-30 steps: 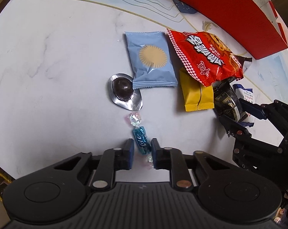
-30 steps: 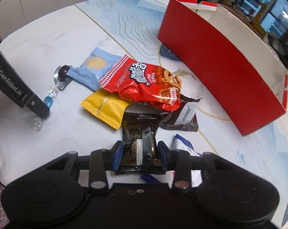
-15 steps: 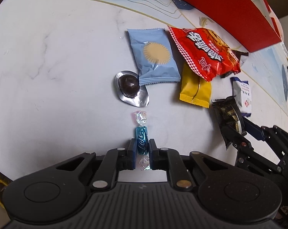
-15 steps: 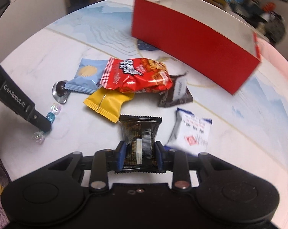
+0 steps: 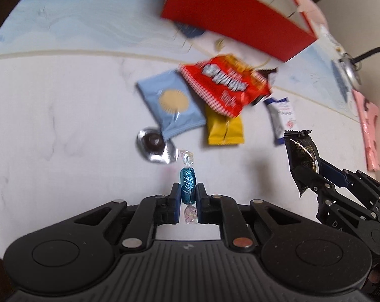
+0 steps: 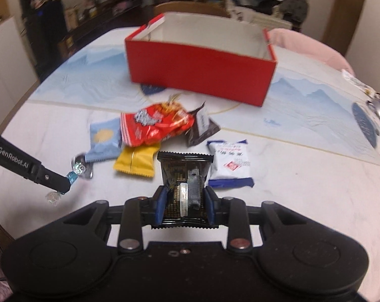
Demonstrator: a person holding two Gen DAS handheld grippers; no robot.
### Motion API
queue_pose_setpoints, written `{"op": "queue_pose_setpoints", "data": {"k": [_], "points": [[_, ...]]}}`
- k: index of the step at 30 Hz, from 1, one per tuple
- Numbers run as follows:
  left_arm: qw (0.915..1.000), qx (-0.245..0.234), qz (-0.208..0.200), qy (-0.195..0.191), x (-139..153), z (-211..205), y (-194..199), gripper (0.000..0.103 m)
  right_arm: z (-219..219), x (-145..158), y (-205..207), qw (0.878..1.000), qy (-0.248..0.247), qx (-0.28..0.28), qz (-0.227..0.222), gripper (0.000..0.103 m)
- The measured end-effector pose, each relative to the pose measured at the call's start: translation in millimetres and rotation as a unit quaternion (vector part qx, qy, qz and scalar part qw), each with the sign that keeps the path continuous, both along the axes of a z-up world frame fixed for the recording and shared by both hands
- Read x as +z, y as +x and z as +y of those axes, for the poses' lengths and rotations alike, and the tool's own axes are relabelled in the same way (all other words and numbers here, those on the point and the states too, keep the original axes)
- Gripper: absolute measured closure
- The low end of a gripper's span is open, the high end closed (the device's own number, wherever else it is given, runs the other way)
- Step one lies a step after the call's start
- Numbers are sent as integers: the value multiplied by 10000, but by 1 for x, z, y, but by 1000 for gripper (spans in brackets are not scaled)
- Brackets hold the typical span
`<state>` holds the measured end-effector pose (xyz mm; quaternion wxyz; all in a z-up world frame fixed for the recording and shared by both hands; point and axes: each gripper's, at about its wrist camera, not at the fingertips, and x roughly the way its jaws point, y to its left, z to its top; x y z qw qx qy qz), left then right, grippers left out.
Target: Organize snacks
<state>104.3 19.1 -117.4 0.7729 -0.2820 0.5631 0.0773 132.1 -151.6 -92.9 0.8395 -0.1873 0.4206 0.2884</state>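
Your left gripper (image 5: 186,196) pinches one blue candy (image 5: 188,185); your right gripper (image 6: 184,202) clamps one black packet (image 6: 183,183); six blurred snacks lie below, labels unreadable.

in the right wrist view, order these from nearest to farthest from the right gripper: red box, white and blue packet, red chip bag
1. white and blue packet, on the table just ahead and to the right of the right gripper.
2. red chip bag, farther up the table, slightly left, on top of the pile.
3. red box, at the far end of the table, behind all the snacks.
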Motion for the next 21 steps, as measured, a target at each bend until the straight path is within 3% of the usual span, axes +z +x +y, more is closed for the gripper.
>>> {"op": "queue_pose_setpoints", "data": {"k": [10,21], "points": [[9971,-370,-616,253,47,16,15,91,4,50,0,9970,442,-491,-415,73],[9897,-334,-1204,701,105,32,64,91,32,92,43,9939,609,-306,-872,73]]}}
